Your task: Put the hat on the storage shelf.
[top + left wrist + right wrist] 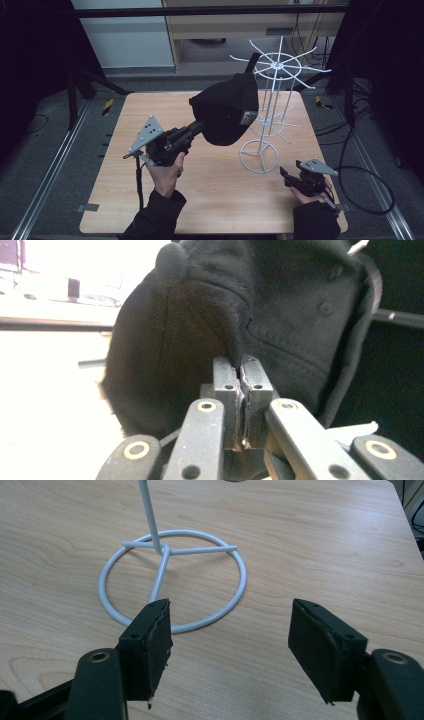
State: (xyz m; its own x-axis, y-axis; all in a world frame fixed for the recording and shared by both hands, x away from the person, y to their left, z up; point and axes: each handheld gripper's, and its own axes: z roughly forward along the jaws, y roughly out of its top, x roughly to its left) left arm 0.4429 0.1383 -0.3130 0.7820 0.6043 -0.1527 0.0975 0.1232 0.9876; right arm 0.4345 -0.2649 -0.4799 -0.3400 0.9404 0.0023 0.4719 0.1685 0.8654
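- Left gripper (200,126): black two-jaw tool with a grey three-cornered plate on top, held in the person's left hand (167,172) above the table's middle; jaws pressed together on a fold of fabric. In the left gripper view (239,371) the cloth edge sits pinched between the two pads.
- Black fabric baseball cap (227,110): lifted clear of the table, hanging from the left gripper's jaws, just beside the upper spokes of the rack. The left gripper view shows the cap's (240,315) top button, stitched eyelets and seams close up.
- White wire display rack (272,95): upright thin pole with radiating spokes at the top, a smaller ring of spokes lower down, and a round ring base standing on the table's right half. The right gripper view shows the ring base (172,580) with three inner struts meeting the pole.
- Right gripper (286,175): black two-jaw tool with grey plate, held in the right hand (310,197) low near the table's right front corner, pointing toward the rack base; jaws spread wide with nothing between them (230,645).
- Light wooden table (150,210): square top with rounded corners, on a grey floor.
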